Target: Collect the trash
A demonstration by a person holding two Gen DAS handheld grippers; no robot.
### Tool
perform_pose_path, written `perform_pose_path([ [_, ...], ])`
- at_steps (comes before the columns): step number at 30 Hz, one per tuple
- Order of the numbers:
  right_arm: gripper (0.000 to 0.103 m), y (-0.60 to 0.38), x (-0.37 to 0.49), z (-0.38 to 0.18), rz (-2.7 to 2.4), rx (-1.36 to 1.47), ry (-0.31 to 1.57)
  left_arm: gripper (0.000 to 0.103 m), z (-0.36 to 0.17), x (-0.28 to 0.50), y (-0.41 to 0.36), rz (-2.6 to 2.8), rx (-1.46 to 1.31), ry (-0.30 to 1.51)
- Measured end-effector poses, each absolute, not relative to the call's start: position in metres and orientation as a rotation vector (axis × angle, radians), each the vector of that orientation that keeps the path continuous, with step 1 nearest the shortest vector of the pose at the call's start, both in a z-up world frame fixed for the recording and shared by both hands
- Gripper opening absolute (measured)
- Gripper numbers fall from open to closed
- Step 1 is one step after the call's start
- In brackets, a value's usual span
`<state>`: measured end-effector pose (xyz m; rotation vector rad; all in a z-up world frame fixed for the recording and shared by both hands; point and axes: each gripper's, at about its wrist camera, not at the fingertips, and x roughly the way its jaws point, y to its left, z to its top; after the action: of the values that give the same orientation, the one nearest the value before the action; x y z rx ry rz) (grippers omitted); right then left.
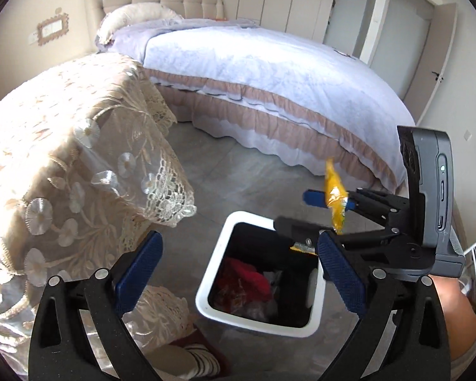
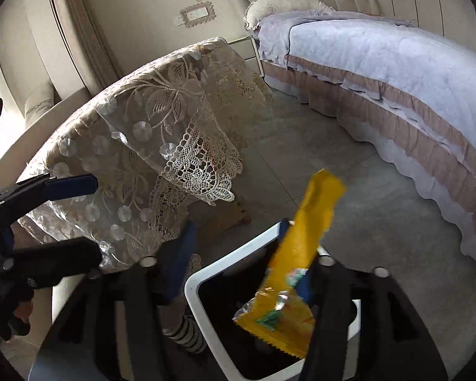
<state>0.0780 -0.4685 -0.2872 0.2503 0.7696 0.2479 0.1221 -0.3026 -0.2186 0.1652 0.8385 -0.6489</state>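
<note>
Yellow wrapper [image 2: 296, 254]: crinkled foil-plastic, serrated bottom edge, tilted; sits between the right claw's fingers above the bin, leaning on the blue pad at right; whether it is loose or touching, can't tell.
Right claw [image 2: 238, 254]: jaws spread wide, not pinching; seen from the left wrist view it hangs over the bin's far-right corner.
Left claw [image 1: 234, 273]: spread wide, nothing between the blue ribbed pads [image 1: 341, 273]; bin below it.
Trash bin [image 1: 206, 285]: white rectangular rim, black liner, red and clear scraps inside; stands on the floor, near the table.
Floor [image 1: 238, 177]: grey tiles, matte.
Table cover [image 1: 79, 158]: beige lace, embroidered round flowers, draped at left.
Bed [image 1: 254, 63]: far right, pale lilac quilt, tan ruffled skirt, tufted beige headboard.
Person: bare forearm [image 1: 453, 311] at right.
</note>
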Motion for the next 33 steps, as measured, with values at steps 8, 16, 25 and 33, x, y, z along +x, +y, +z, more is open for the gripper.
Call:
perform_pose_path([
  [8,0.098,-0.476,0.082,-0.305,0.237,0.300,0.839,0.097,-0.217,0.128,-0.294,-0.652,0.130,0.843],
  [16,0.098,-0.472,0.083,-0.296,0.261,0.296,0.820,0.097,-0.214,0.125,-0.293,-0.662,0.128,0.828],
  [25,0.098,-0.465,0.082,-0.282,0.264,0.266,0.795,0.097,-0.208,0.126,-0.284,-0.654,0.104,0.815],
  [33,0.098,-0.448,0.077,-0.239,0.277,0.197,0.703,0.097,-0.179,0.123,-0.259,-0.622,0.061,0.735],
])
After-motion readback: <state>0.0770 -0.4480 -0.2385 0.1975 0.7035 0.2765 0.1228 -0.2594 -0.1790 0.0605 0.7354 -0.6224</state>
